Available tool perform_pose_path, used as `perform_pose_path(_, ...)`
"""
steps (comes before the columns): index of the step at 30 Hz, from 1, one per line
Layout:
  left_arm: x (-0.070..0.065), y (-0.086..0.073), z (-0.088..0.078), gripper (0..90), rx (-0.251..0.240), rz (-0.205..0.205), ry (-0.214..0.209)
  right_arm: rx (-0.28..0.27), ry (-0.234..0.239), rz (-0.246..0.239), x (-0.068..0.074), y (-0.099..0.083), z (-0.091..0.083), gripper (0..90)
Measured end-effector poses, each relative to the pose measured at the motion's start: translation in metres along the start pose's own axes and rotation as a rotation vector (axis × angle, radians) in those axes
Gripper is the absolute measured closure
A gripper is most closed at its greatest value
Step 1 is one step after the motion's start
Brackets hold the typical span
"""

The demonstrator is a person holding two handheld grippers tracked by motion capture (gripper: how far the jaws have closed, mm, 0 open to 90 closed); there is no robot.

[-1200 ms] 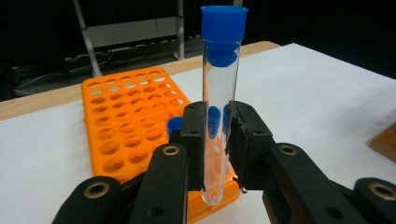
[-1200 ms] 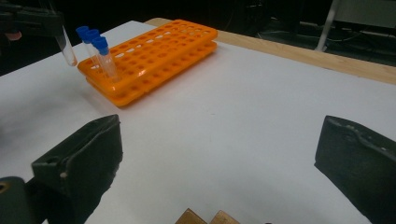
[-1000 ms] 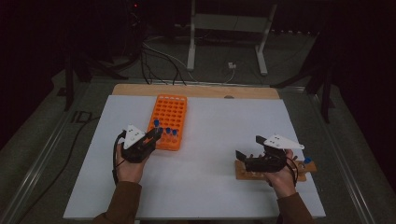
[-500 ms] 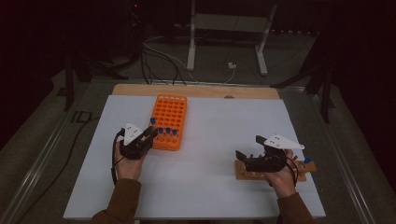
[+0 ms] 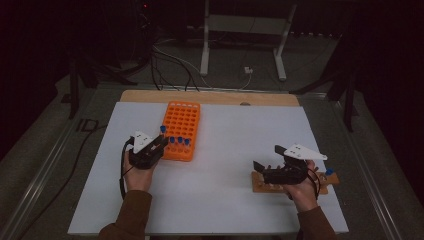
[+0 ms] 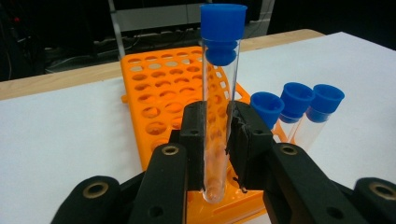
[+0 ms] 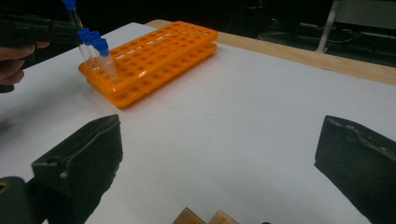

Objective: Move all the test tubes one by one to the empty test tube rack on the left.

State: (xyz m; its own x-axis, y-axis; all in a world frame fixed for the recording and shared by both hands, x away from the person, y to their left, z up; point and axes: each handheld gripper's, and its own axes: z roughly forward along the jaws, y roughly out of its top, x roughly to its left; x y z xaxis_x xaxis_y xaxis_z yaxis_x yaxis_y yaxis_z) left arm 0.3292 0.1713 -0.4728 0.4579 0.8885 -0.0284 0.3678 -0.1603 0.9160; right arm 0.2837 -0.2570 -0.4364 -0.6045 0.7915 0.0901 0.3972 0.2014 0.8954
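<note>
held tube: clear test tube (image 6: 215,107) with blue cap (image 6: 223,22), upright, looks empty, pinched between the left gripper's jaws; rounded bottom hangs just over the near edge of the orange rack (image 6: 159,98)
tube location: in the high view the tube (image 5: 162,131) sits at the rack's near left corner, beside the rack's left side
left gripper: (image 5: 159,141) jaws pressed onto the tube from both sides, low on the glass, cap well above the pads (image 6: 196,135)
rack: orange tube rack (image 5: 182,127), two-tier, grid of round holes, on the white table (image 5: 235,150), left of centre, long side running away from the person
rack contents: three blue-capped clear tubes (image 6: 296,114) stand in the near row, side by side, tilted slightly; (image 5: 178,141) in the high view; all other holes open
rack, right gripper view: rack (image 7: 154,56) far off at upper left, three capped tubes (image 7: 95,51) at its near end
right gripper: (image 5: 262,169) jaws spread wide, nothing between them, bare table past them; low over the wooden block
wooden block: (image 5: 260,184) flat wooden holder at the table's right near side, under the right hand (image 5: 300,187); a blue cap (image 5: 329,172) at its right end; contents otherwise too covered to tell
table: white sheet with a wooden strip (image 5: 210,97) along the far edge
</note>
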Motion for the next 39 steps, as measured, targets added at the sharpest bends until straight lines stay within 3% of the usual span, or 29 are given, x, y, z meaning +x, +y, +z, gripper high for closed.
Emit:
perform_pose_path(15, 0.001, -0.002, 0.004, 76.4, -0.005, -0.003, 0.004, 0.005, 0.005, -0.001, 0.001, -0.001, 0.002, 1.1)
perform_pose_path(27, 0.000, -0.020, 0.010, 76.5, 0.095, 0.030, 0.014, 0.008, 0.010, -0.006, 0.002, -0.001, 0.002, 1.1)
perform_pose_path(39, -0.004, -0.019, 0.016, 76.5, 0.148, 0.073, 0.027, 0.014, 0.015, -0.011, 0.004, -0.002, 0.003, 1.2)
